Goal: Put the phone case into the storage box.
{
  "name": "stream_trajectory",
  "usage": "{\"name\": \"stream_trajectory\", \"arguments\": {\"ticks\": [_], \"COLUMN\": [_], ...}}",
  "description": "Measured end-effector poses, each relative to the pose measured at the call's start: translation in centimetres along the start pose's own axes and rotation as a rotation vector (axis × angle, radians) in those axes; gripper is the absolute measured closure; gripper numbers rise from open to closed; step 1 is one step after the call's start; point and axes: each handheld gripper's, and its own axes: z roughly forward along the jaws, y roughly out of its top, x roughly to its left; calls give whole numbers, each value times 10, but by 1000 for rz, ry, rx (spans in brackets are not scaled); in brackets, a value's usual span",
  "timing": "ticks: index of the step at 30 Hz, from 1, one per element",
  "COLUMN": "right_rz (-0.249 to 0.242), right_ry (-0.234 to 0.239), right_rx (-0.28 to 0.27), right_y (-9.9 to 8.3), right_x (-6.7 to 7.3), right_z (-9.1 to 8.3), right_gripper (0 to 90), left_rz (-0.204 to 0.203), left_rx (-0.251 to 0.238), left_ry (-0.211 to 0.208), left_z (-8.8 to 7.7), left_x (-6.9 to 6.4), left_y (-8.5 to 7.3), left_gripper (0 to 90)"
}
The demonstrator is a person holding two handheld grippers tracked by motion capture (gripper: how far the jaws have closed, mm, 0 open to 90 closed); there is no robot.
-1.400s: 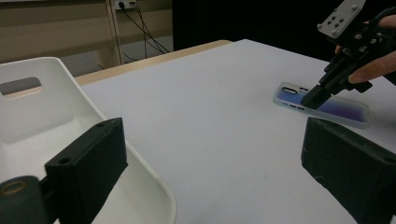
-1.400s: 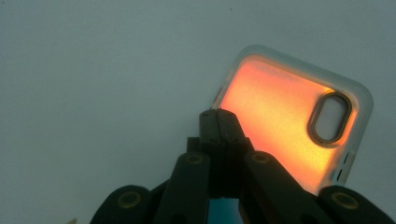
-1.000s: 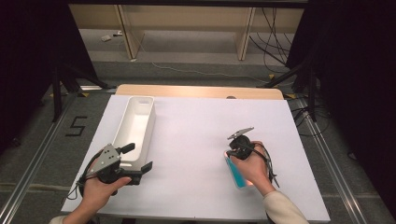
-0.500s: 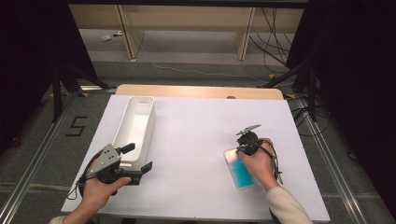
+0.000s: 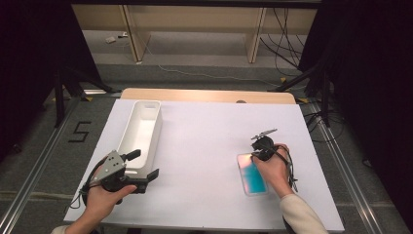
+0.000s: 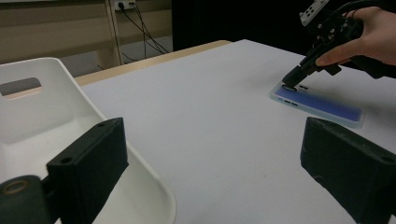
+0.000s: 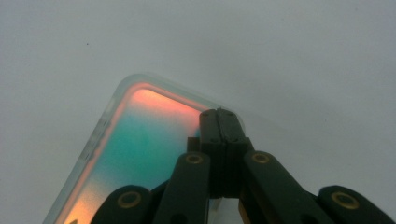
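Observation:
A flat phone (image 5: 253, 178) with a teal and orange shimmering face and a clear case lies on the white table top (image 5: 204, 146) at the right. My right gripper (image 5: 254, 156) is shut, jaws pressed together with nothing between them. Its tips rest on the phone's far end (image 7: 140, 140), as seen in the right gripper view (image 7: 219, 114) and the left gripper view (image 6: 289, 86). My left gripper (image 5: 143, 165) stands open at the near left, beside the near end of a white bin (image 5: 147, 103). Nothing is between its jaws (image 6: 215, 140).
The long white bin (image 6: 56, 107) is empty and runs front to back along the table's left side. A wooden strip (image 5: 204, 95) edges the table's far side. Beyond it stand shelf legs and cables on the floor.
My right hand has shifted a little to the right and farther back. The phone, a narrow blue strip a second ago, now lies broad and flat. The left gripper has kept still.

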Motion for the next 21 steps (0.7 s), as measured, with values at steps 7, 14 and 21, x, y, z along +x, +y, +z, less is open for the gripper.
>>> {"name": "stream_trajectory", "arguments": {"ticks": [7,14,21], "right_rz": [12,19,36], "right_ry": [-11,-24,-28], "right_rx": [5,9,8], "right_y": [-1,-2,-3], "right_x": [-3,-8,-10], "right_z": [-1,-3,-4], "right_gripper": [900,900,900], "left_rz": [0,0,0], "left_rx": [0,1,0], "left_ry": [0,-1,-1], "left_z": [0,0,0], "left_x": [0,0,0], "left_y": [0,0,0], "left_gripper": [72,72,73]}}
